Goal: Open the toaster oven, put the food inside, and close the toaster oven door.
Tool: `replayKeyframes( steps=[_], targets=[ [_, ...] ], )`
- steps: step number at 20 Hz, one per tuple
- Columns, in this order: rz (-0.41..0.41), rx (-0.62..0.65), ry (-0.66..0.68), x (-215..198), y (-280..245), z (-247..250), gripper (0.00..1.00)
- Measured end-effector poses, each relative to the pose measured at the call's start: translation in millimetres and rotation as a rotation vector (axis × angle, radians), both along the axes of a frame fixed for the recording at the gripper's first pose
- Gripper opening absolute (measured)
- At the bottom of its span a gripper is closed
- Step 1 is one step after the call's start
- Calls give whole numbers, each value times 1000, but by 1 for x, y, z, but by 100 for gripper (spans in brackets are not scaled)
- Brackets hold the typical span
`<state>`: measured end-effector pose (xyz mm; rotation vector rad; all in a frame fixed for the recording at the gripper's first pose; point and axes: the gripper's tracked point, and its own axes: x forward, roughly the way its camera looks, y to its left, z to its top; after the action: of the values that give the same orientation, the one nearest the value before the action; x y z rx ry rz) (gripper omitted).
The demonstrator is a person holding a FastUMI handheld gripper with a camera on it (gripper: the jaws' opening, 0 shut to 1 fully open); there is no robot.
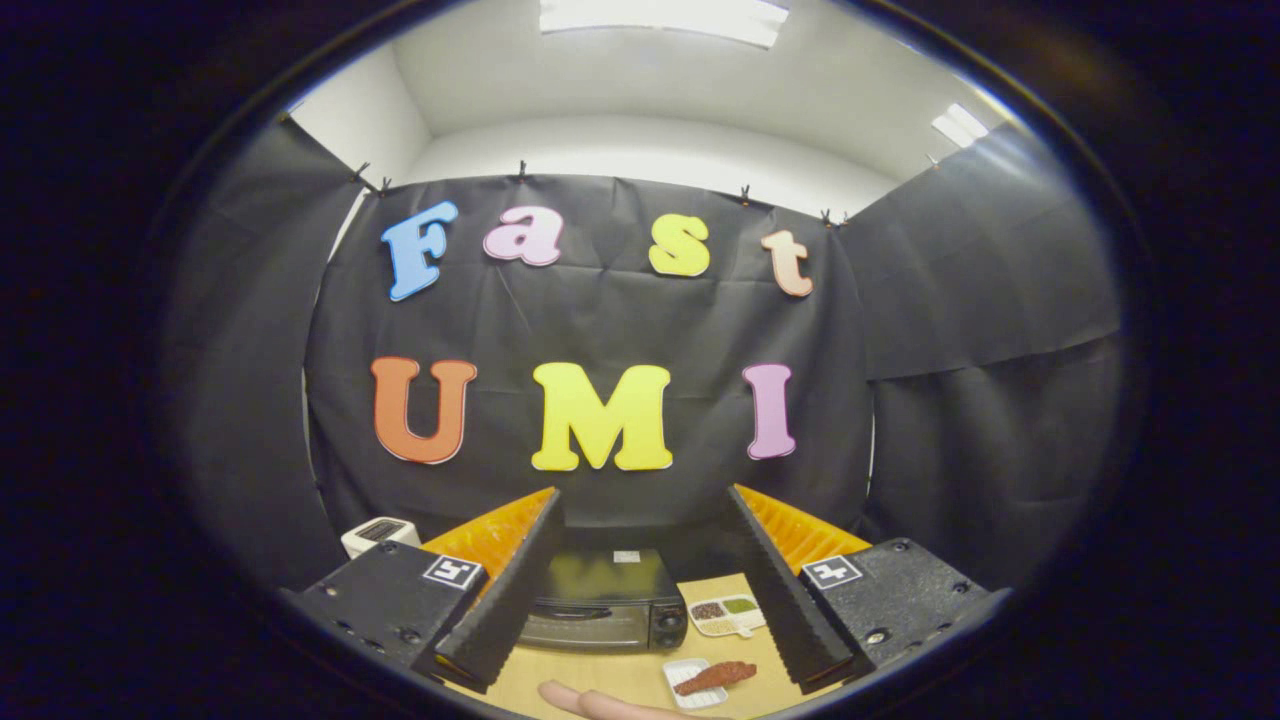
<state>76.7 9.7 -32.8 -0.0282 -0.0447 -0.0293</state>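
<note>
A black toaster oven [598,600] stands on the wooden table [620,672] with its door shut, low between my two fingers and well beyond them. To its right front a reddish-brown piece of food [720,674] lies on a small white tray [684,690]. My gripper [643,494] is held high above the table, open wide, with nothing between its fingers.
A white divided dish [726,614] with grains and greens sits right of the oven. A white appliance [378,535] stands at the back left, beyond the left finger. A person's hand [600,704] rests on the table's near edge. Black cloth walls close in the booth.
</note>
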Motion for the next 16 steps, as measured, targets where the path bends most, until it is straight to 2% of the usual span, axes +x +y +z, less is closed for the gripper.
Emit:
replayKeyframes(
  steps=[6,9,12,16],
  targets=[
    [114,63,171,72,43,-76,100],
    [124,51,248,108,53,-116,100],
    [139,34,268,147,63,-148,100],
    [155,27,342,178,71,-193,100]
  ],
)
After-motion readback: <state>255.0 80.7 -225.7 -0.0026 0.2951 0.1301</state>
